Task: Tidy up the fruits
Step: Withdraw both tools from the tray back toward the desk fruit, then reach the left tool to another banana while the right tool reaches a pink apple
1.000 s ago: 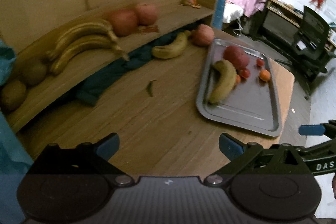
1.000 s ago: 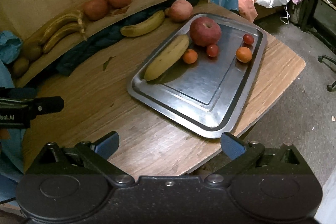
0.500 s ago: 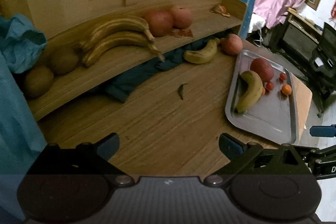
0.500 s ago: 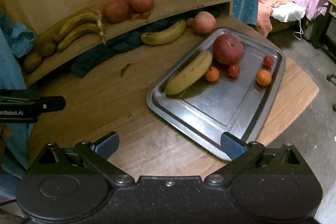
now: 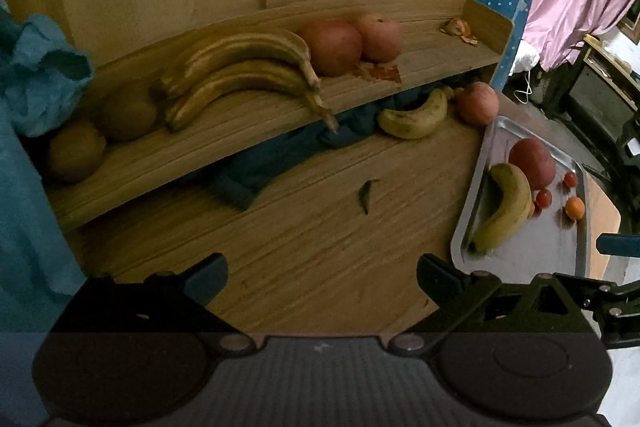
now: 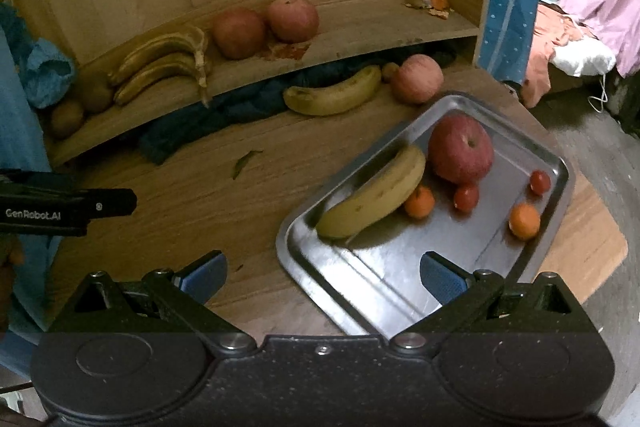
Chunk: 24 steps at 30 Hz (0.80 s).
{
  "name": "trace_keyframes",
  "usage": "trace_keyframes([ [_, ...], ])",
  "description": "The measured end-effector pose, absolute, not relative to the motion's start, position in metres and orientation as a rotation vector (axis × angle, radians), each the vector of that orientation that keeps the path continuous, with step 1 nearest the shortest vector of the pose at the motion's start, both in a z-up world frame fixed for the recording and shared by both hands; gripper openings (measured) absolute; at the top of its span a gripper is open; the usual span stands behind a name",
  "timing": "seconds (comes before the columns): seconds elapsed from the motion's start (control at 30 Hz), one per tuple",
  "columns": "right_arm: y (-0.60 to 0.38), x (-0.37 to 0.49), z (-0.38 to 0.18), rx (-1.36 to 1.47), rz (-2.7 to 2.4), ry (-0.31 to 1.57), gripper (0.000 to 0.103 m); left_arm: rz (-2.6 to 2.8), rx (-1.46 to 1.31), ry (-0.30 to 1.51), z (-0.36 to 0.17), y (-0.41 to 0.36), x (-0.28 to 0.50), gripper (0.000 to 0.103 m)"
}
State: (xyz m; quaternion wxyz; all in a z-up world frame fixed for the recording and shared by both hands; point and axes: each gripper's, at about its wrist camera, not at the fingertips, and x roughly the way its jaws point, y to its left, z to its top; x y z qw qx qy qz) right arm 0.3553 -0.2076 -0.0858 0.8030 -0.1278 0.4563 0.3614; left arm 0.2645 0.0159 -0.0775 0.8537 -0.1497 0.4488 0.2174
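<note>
A steel tray (image 6: pixel 400 291) on the round wooden table holds a banana (image 6: pixel 376 193), a red apple (image 6: pixel 460 147), two small oranges (image 6: pixel 524 221) and two cherry tomatoes (image 6: pixel 466 197). Another banana (image 6: pixel 334 95) and an apple (image 6: pixel 418 79) lie on the table by the wooden shelf (image 5: pixel 224 143). On the shelf sit two bananas (image 5: pixel 240 71), two apples (image 5: pixel 352 41) and two kiwis (image 5: pixel 76 151). My left gripper (image 5: pixel 322 277) is open and empty above the table. My right gripper (image 6: pixel 322 273) is open and empty over the tray's near corner.
A dark blue cloth (image 5: pixel 288 155) is bunched under the shelf. A small green leaf (image 5: pixel 366 193) lies mid-table. Orange peel (image 6: pixel 428 1) sits at the shelf's right end. Teal fabric (image 5: pixel 36 79) hangs at the left. The table's edge drops off right of the tray.
Both grippers have swung left and moved closer to the shelf and tray. The fruit has not moved, and both grippers stayed open.
</note>
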Motion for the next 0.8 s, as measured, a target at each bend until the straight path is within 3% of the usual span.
trace_keyframes([
  [0.5, -0.207, 0.450, -0.101, -0.346, 0.791, 0.960, 0.102, 0.430, -0.304, 0.961, -0.099, 0.006, 0.361, 0.103],
  [0.8, -0.198, 0.523, -0.114, -0.447, 0.821, 0.907, 0.102, 0.340, -0.033, 0.944, -0.103, -0.016, 0.427, 0.103],
])
